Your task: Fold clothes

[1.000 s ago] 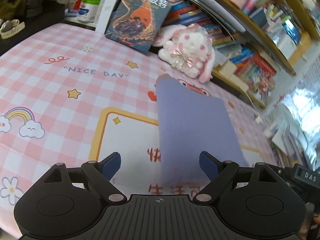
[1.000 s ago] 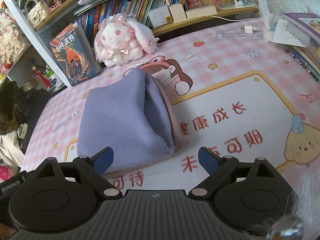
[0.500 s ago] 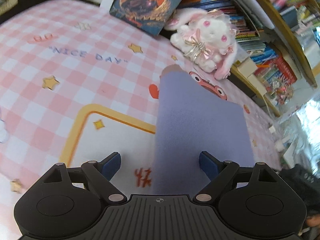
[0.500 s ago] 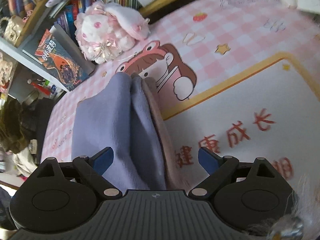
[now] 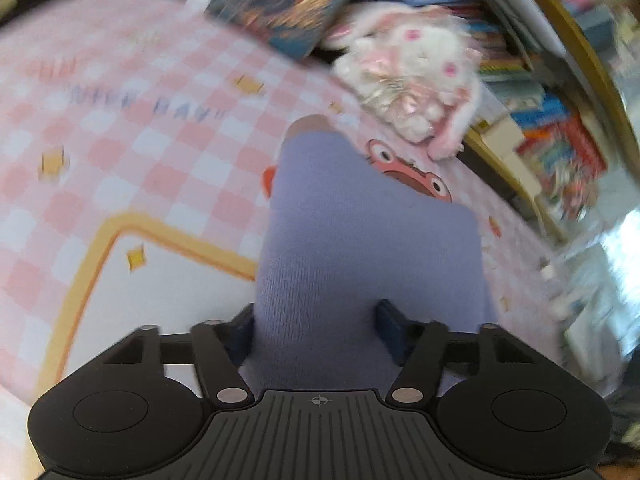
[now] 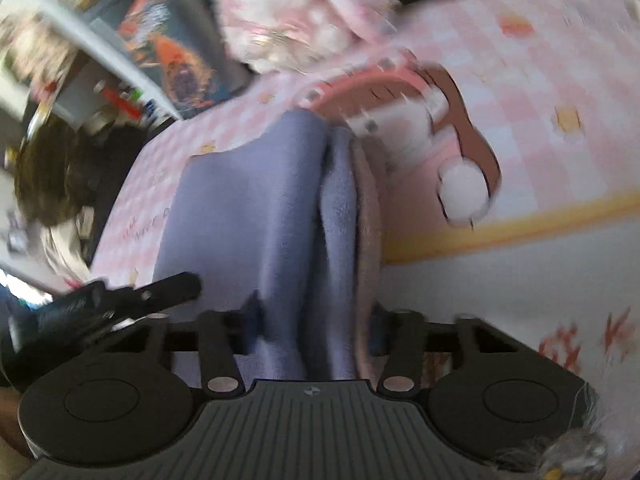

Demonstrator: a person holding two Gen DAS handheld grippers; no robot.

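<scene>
A folded lavender garment (image 5: pixel 360 232) with a beige-pink inner layer lies on the pink checked mat (image 5: pixel 120 168). My left gripper (image 5: pixel 318 322) has its blue fingers around the garment's near edge, closing on the cloth. In the right wrist view the same garment (image 6: pixel 256 208) shows stacked folds, and my right gripper (image 6: pixel 314 324) has its fingers around the near end of those folds. The left gripper's black body (image 6: pixel 120 300) shows at the left of the right wrist view. Both views are blurred by motion.
A white and pink plush rabbit (image 5: pixel 416 72) sits at the back of the mat beside a leaning book (image 5: pixel 280 4). Bookshelves (image 5: pixel 540 120) run along the back right. Dark clutter (image 6: pixel 52 176) lies off the mat's left side.
Both grippers have moved forward onto the garment's near edge and their fingers have narrowed from wide open to gripping the cloth. The garment now sits between the fingers.
</scene>
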